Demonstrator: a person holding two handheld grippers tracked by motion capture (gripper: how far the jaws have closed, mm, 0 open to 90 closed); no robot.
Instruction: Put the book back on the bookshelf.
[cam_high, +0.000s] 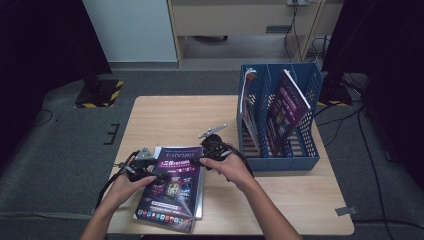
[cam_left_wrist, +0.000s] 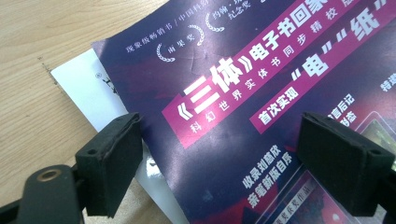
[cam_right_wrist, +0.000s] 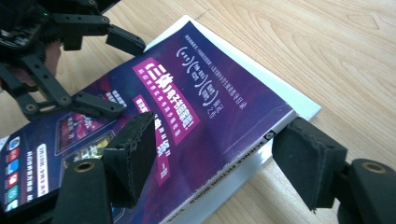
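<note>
Purple glossy magazine (cam_high: 171, 187) lying flat on the light wooden worktop (cam_high: 165, 117), on top of a white booklet (cam_high: 199, 192) whose edges stick out beyond it.

Left gripper (cam_high: 150, 172): jaws spread wide, nothing pinched. In the left gripper view the cover's near edge passes just beside the left jaw, and the cover (cam_left_wrist: 261, 116) spans the gap across to the right jaw; pads clear of the paper, as far as can be seen.

Right gripper (cam_high: 196, 162): jaws apart, straddling the spine edge (cam_right_wrist: 233, 163). One jaw hangs over the cover, the other sits out beyond the spine over bare wood. No pad presses on the magazine; not gripped.

Cover: deep purple with magenta bands, white Chinese lettering, laurel emblems near the top, small picture panels lower down.

View differences: right gripper view gives the white spine with printed lettering, and the left gripper (cam_right_wrist: 93, 74) farther off over the cover's far side. High view takes in a blue plastic file rack (cam_high: 310, 150) on the worktop beyond the right gripper, with a second purple magazine (cam_high: 285, 110) leaning upright in it.
</note>
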